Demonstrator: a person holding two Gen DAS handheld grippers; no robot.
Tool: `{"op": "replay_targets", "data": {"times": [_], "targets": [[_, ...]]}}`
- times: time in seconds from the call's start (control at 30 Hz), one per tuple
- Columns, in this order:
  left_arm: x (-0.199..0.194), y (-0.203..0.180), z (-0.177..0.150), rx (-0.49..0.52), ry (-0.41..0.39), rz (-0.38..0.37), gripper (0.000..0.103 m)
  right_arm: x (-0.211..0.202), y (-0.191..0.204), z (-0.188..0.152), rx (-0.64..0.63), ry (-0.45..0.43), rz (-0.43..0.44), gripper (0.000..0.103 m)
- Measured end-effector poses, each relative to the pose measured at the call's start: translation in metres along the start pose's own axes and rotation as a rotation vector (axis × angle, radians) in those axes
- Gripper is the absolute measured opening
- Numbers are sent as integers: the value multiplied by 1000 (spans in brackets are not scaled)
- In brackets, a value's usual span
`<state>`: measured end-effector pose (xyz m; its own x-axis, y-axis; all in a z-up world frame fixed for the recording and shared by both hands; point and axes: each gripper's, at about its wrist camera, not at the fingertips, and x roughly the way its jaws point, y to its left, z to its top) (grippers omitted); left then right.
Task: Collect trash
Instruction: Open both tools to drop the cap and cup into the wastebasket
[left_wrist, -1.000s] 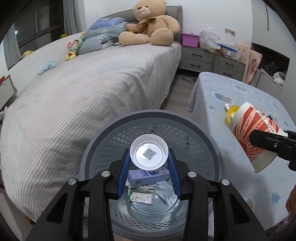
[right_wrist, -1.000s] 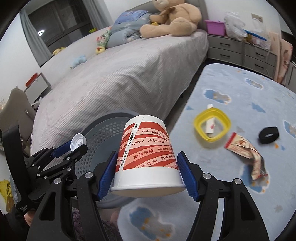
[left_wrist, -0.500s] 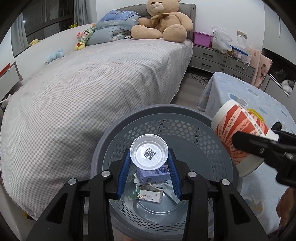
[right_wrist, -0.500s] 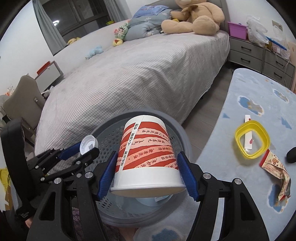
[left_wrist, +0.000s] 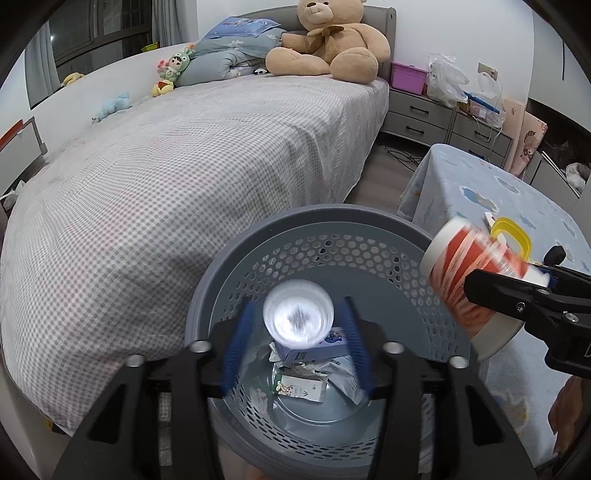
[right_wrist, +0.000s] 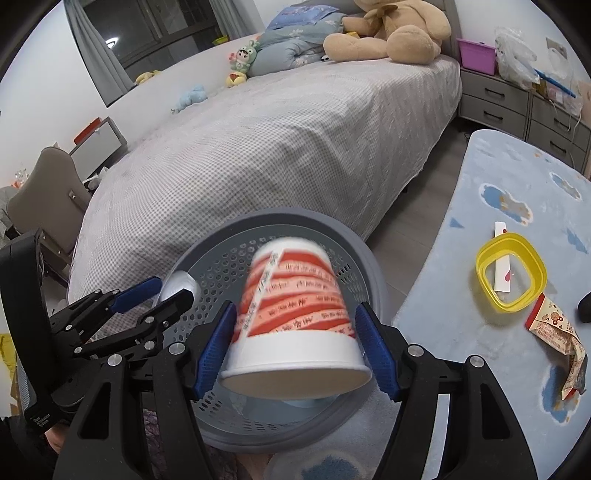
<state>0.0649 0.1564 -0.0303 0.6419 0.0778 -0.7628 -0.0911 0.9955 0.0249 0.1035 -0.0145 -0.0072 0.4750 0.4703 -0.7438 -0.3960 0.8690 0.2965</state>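
Black angular left gripper (left_wrist: 297, 347) and right gripper (right_wrist: 295, 345), blue ribbed fingers (right_wrist: 376, 350), silver screws

Both grippers have travelled from beside the rug to above the grey basket (left_wrist: 295, 236). The left gripper (left_wrist: 297, 345) is opening; its fingers (left_wrist: 236, 347) have parted from the clear lid (left_wrist: 298, 318), now blurred between them. The striped paper cup (right_wrist: 295, 314) has tipped toward 11 o'clock, loose and blurred in the right gripper (right_wrist: 293, 347).
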Motion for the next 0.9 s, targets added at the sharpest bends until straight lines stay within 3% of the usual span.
{"op": "replay_targets", "data": {"times": [0.37, 0.9], "targets": [[-1, 6, -1, -19, -2, 31, 68, 1, -1, -1, -3, 4, -11, 67], [-1, 7, -1, -18, -5, 38, 68, 2, -2, -3, -3, 6, -15, 67]]}}
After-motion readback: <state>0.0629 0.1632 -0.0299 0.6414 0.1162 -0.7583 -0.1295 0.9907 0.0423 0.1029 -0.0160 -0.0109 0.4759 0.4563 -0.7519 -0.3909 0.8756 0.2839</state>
